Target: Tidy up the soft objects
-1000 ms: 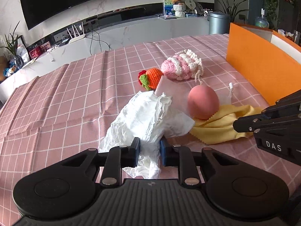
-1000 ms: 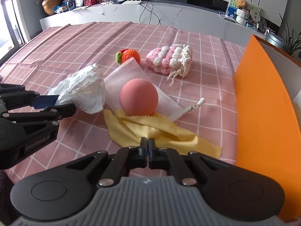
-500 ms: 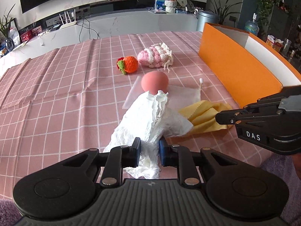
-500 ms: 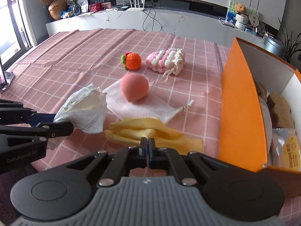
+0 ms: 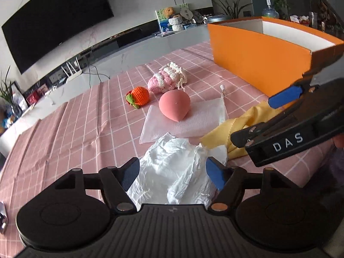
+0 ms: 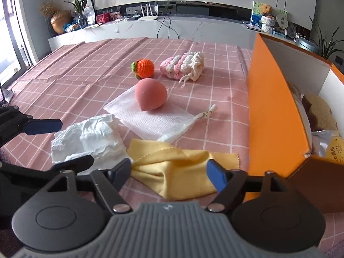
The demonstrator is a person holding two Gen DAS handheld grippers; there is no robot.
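We see both grippers spread wide, and both have just been opening. The left gripper (image 5: 173, 175) has its jaws far apart with the crumpled white tissue (image 5: 176, 172) lying between them; the blue pads do not press on it. The right gripper (image 6: 169, 175) is open too, with the yellow cloth (image 6: 172, 172) lying bunched between its jaws, and the pads stand clear of it.

The tissue and the cloth lie side by side at the near edge of the table with the pink checked cloth (image 6: 75, 79). Just behind them is a thin white mesh bag (image 6: 154, 118) lying flat, and a pink sponge ball (image 6: 150, 96) sits on top of it. Farther back are a little orange knitted toy (image 6: 145, 68) and a pink and white knitted pouch (image 6: 182, 67), near each other but apart.

A big orange box (image 6: 273, 118) stands open on the right side of the table, close to the yellow cloth. We can see some things inside it, but not well enough to name them
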